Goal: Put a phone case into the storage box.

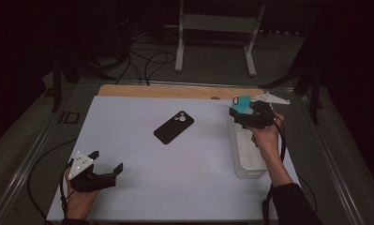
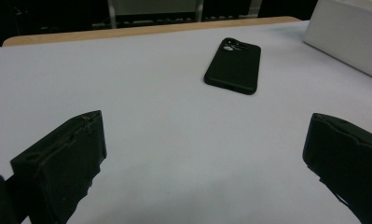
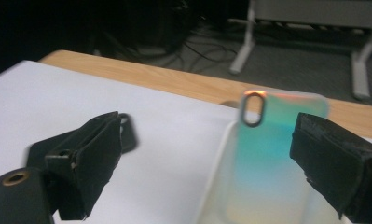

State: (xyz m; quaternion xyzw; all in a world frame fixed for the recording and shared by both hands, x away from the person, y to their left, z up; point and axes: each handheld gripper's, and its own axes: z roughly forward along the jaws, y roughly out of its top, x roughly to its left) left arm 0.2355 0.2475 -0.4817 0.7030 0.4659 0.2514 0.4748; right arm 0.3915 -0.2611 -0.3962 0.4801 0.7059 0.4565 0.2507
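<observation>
A black phone case [image 1: 174, 127] [image 2: 233, 66] lies flat mid-table, camera cutout at its far end. My left gripper [image 1: 107, 160] [image 2: 207, 122] rests low at the table's front left, open, with bare tabletop between its jaws and the black case well ahead of it. My right gripper [image 1: 238, 108] [image 3: 208, 123] hovers over the far end of a white bin [image 1: 248, 161]. Its jaws stand wide apart. An iridescent teal phone case [image 1: 243, 101] [image 3: 277, 158] stands upright between them, close against the right-hand jaw and far from the other. I cannot tell whether it touches that jaw.
The white bin [image 2: 347, 37] [image 3: 216, 163] sits along the table's right side. A wooden strip [image 1: 175, 90] edges the far side of the white tabletop [image 1: 175, 187]. Beyond it are floor cables and a white metal stand [image 1: 217, 28].
</observation>
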